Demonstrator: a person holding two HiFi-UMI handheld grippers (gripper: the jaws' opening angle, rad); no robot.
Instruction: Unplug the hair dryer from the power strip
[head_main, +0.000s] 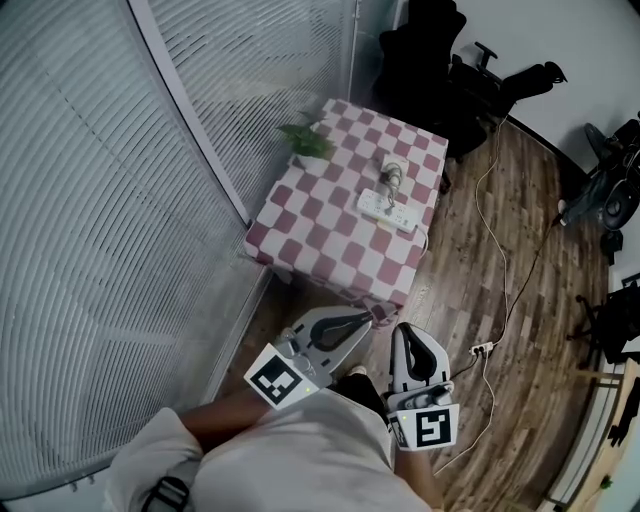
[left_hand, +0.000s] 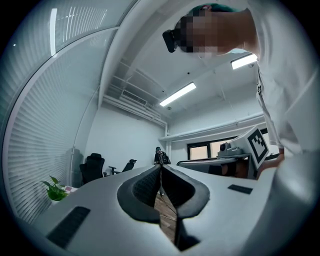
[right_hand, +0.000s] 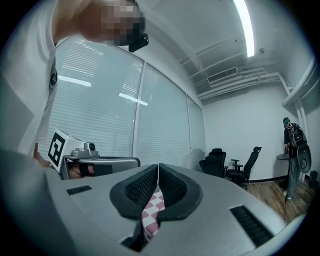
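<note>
A white power strip (head_main: 388, 211) lies on the pink-and-white checked table (head_main: 320, 235), toward its far right side. Just behind it rests the small pale hair dryer (head_main: 392, 174); its cord runs down to the strip. Both grippers hang low in front of me, well short of the table. The left gripper (head_main: 367, 318) is shut and empty, its tips meeting in the left gripper view (left_hand: 161, 169). My right gripper (head_main: 405, 328) is beside it, also shut on nothing (right_hand: 158, 166), with checked cloth showing below its jaws.
A potted plant (head_main: 308, 143) stands at the table's far left corner. A slatted glass wall (head_main: 120, 200) runs along the left. Black office chairs (head_main: 440, 60) stand behind the table. A white cable (head_main: 497, 210) and small socket (head_main: 482, 349) lie on the wood floor. A person (right_hand: 293, 150) stands far off.
</note>
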